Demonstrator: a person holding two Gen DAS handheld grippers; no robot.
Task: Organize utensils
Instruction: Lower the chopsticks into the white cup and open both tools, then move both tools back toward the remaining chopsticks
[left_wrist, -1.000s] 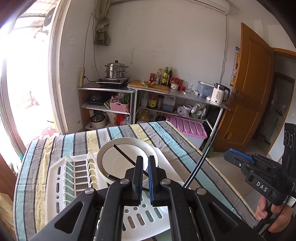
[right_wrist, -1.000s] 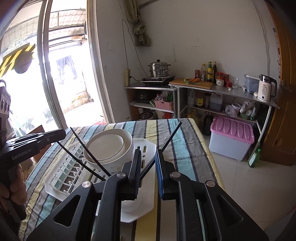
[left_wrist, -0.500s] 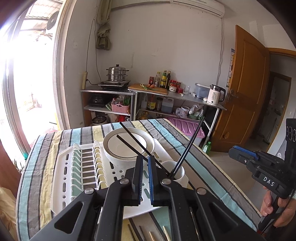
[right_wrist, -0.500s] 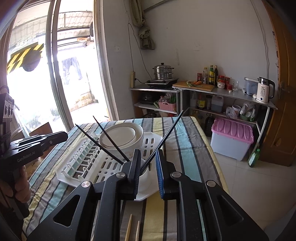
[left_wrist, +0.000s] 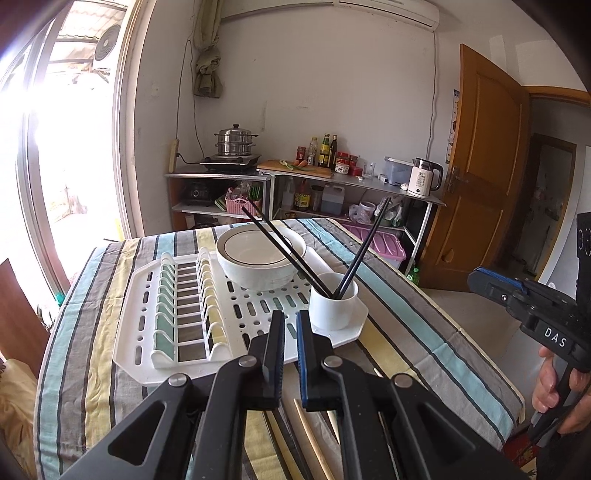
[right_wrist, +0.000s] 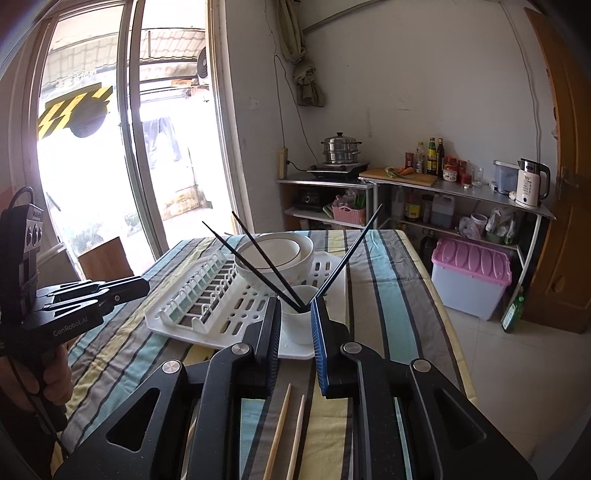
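Hard daylight pours through a tall glass sliding door (right_wrist: 122, 147) on the left, washing out the view outside, and the plain white wall (left_wrist: 332, 92) carries a hanging cable and an air conditioner (left_wrist: 388, 13) near the ceiling. Against that wall stand metal shelves (left_wrist: 351, 184) bearing a steel steamer pot (left_wrist: 236, 142), bottles and a white kettle (left_wrist: 424, 177). A brown wooden door (left_wrist: 487, 166) stands open on the right, above a pale tiled floor (right_wrist: 498, 369).

Home kitchen. Steamer pot (left_wrist: 235, 142) on a hob, sauce bottles (left_wrist: 328, 150), kettle (left_wrist: 424, 177) on steel shelves. Dish rack (left_wrist: 207, 314) on striped tablecloth (left_wrist: 402, 295).
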